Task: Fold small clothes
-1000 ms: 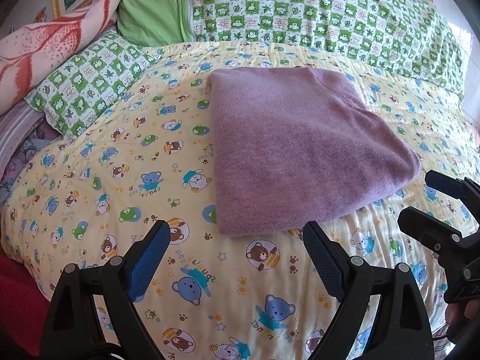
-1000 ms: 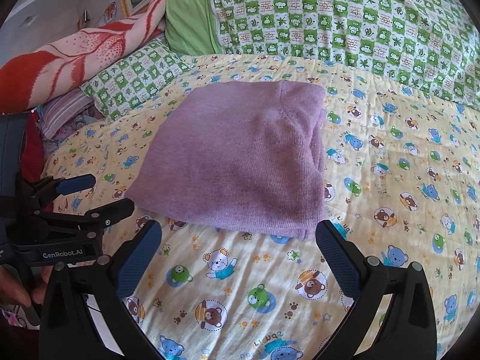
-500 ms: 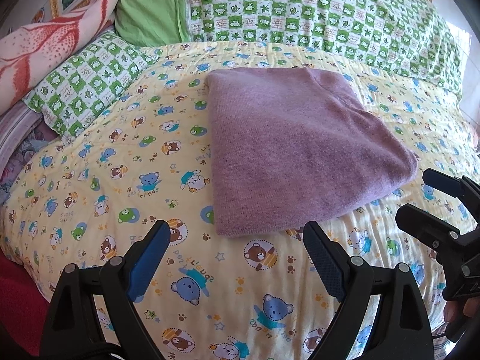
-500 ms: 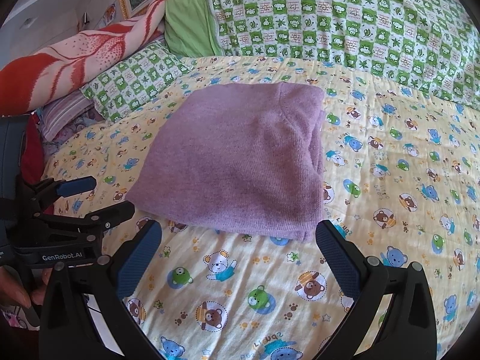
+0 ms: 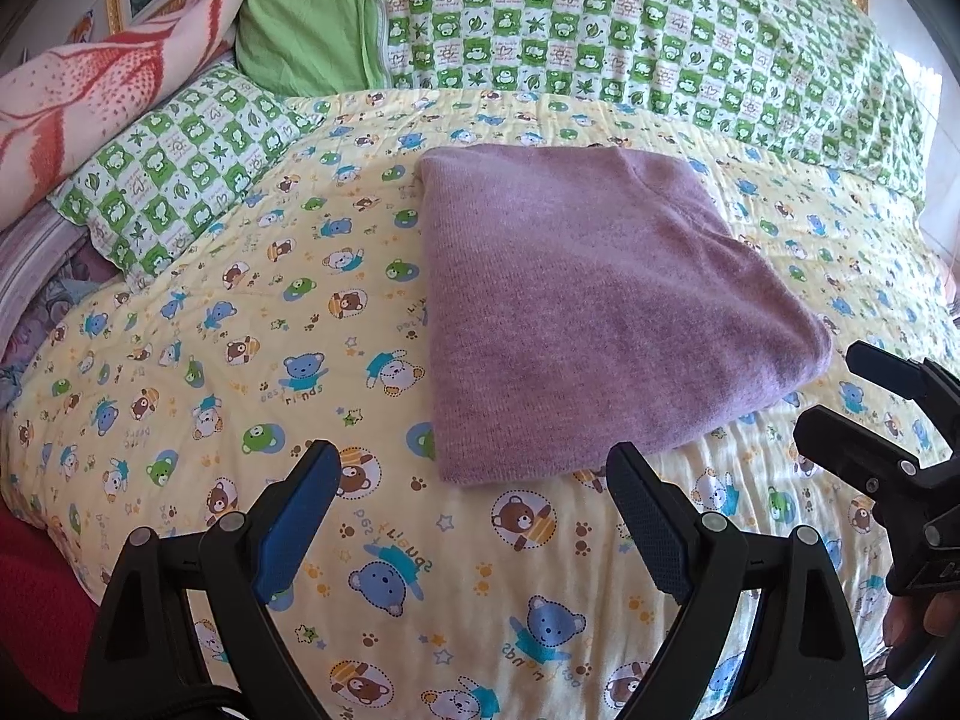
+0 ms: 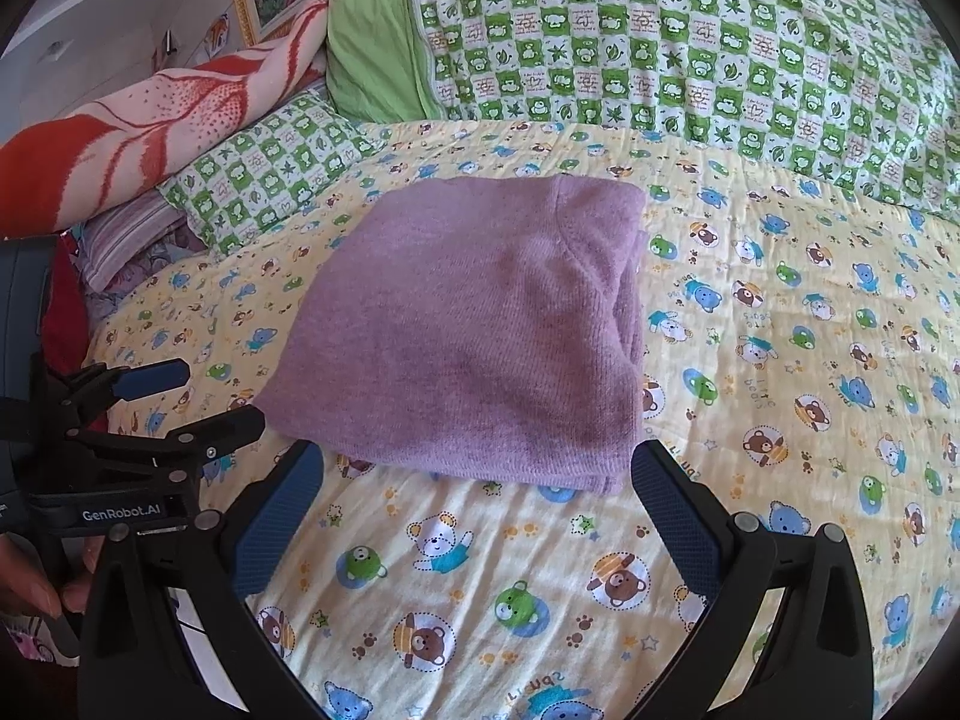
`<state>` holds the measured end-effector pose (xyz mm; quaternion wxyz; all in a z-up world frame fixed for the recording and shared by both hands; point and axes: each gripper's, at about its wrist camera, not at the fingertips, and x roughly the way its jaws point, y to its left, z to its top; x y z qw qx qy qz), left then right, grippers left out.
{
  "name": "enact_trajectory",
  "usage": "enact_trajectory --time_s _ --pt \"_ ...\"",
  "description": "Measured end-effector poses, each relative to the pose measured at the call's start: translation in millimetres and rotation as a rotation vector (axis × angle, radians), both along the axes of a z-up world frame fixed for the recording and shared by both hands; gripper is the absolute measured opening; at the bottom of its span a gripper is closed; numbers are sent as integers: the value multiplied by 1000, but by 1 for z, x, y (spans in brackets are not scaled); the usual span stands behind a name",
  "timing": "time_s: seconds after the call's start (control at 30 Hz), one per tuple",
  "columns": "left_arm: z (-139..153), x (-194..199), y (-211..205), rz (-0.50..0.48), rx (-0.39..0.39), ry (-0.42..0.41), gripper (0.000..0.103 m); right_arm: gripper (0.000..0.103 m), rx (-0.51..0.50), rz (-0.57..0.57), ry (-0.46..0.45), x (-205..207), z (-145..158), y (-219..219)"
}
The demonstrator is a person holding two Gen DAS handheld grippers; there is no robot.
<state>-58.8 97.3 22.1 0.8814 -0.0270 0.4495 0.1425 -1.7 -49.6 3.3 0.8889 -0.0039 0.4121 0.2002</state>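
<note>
The purple sweater [image 5: 588, 312] lies in the middle of the frame on the bed [image 5: 240, 360], already folded into a compact rectangle, with the layered edges visible on its right side in the right wrist view. Both grippers hover just in front of its near edge and touch nothing. The left gripper [image 5: 474, 516] has its jaws spread wide and empty, and the right gripper [image 6: 474, 510] is released in the same way. A green checkered pillow [image 5: 174, 180] sits in the upper left of the frame, well apart from the sweater.

I judge the folding is almost done, so the step in hand is either a last fold or only a tidy-up. To do it well, each gripper should take one near corner and pinch all layers together, not only the top one, because the knit is soft and the lower layers can slip. Then both corners should lift evenly and go toward the far edge, so the edges meet straight. The soft bed gives little support, so pressing down hard may wrinkle the fold.
</note>
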Motion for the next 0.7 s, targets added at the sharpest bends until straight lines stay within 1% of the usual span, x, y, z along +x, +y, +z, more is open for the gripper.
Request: enact_trajectory --time_s 0.7 --pt "6 2 2 2 -1 -4 91 102 13 -11 -14 4 7 -4"
